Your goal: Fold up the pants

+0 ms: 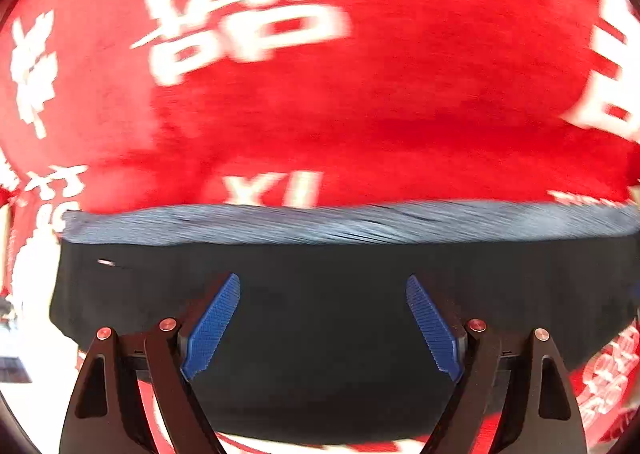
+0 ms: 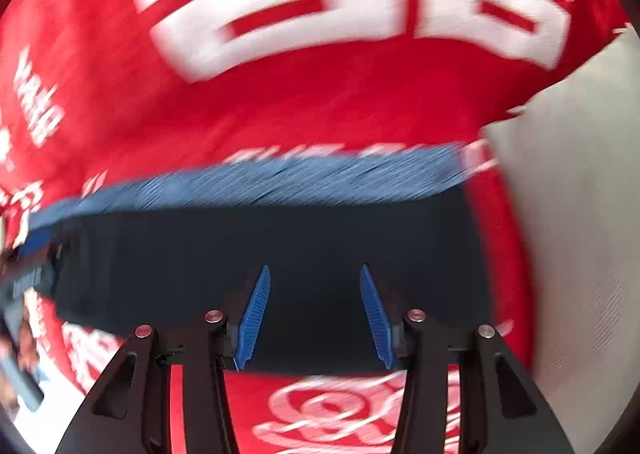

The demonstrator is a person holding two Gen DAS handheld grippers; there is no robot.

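The pants (image 1: 320, 318) are a dark navy folded bundle with a blue ribbed waistband (image 1: 344, 224) along the far edge, lying flat on a red cloth. My left gripper (image 1: 323, 286) is open and empty, its blue pads just above the dark fabric. In the right wrist view the same pants (image 2: 280, 254) lie under my right gripper (image 2: 315, 274), with the waistband (image 2: 280, 178) beyond. That gripper is also open and empty. Both views are motion-blurred.
The red cloth (image 1: 360, 94) with large white lettering covers the surface around the pants. Its right edge shows in the right wrist view, with a pale grey surface (image 2: 572, 214) beyond it. Blurred items (image 2: 20, 354) sit at the far left.
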